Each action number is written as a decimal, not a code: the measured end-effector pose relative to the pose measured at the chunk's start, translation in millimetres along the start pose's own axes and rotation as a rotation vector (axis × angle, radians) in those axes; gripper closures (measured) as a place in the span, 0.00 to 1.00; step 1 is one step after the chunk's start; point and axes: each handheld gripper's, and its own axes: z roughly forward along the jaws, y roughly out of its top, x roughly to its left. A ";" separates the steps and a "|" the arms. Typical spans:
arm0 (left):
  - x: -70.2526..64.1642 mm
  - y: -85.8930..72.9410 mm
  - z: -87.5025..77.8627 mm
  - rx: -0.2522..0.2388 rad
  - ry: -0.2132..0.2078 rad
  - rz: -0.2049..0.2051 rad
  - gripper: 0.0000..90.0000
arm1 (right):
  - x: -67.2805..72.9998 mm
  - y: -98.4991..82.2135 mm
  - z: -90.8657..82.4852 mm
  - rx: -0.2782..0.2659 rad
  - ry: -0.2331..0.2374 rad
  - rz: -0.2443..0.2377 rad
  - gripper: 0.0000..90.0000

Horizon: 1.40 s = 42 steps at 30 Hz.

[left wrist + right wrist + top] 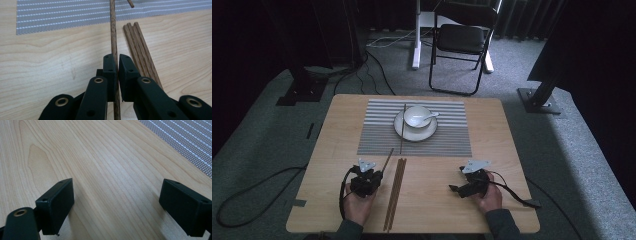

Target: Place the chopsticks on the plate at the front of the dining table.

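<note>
- The left gripper (115,62) was pinching a single chopstick (113,37) between its pads, on the table (337,125) just left of the loose bundle of chopsticks (395,192); its far end reached toward the striped placemat (377,140).
- The right gripper (454,189) rested with its jaws spread wide over bare wood, holding nothing.
- Judged step: carrying the gripped chopstick; one chopstick (403,127) already lay beside the plate (399,125) and bowl (417,116).
- The next move likely called for a level lift, then laying it parallel to that one without nudging the plate.

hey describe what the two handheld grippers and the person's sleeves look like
Both the left gripper and the right gripper are matte black with blocky rectangular pads, brass-coloured rivets, a grey three-cornered plate on top and a trailing black cable. The sleeves are dark grey-green.
</note>
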 end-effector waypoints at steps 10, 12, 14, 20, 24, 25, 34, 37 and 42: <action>-1.2 17.1 -0.8 -0.028 -0.004 0.005 0.94 | 0.0 0.0 0.0 0.000 0.000 0.000 0.13; -1.5 19.8 -0.8 -0.031 -0.002 0.007 0.94 | 0.0 0.0 0.0 0.000 0.000 0.000 0.13; -1.5 22.4 -1.1 -0.032 0.000 0.009 0.94 | 0.0 0.0 0.0 0.000 0.000 0.000 0.13; 3.5 33.2 -2.7 -0.055 -0.007 -0.014 0.94 | 0.0 0.0 0.0 0.000 0.000 0.000 0.13; 6.6 41.3 -4.9 -0.068 -0.013 -0.027 0.94 | 0.0 0.0 0.0 0.000 0.000 0.000 0.13; 6.9 42.9 -5.3 -0.073 -0.014 -0.029 0.94 | 0.0 0.0 0.0 0.000 0.000 0.000 0.13; 8.3 52.3 -3.3 -0.075 -0.024 -0.037 0.94 | 0.0 0.0 0.0 0.000 0.000 0.000 0.13; 9.2 56.2 -2.6 -0.076 -0.024 -0.040 0.94 | 0.0 0.0 0.0 0.000 0.000 0.001 0.13; 11.0 63.6 -0.2 -0.077 -0.025 -0.047 0.94 | 0.0 0.0 0.0 0.000 0.000 0.001 0.13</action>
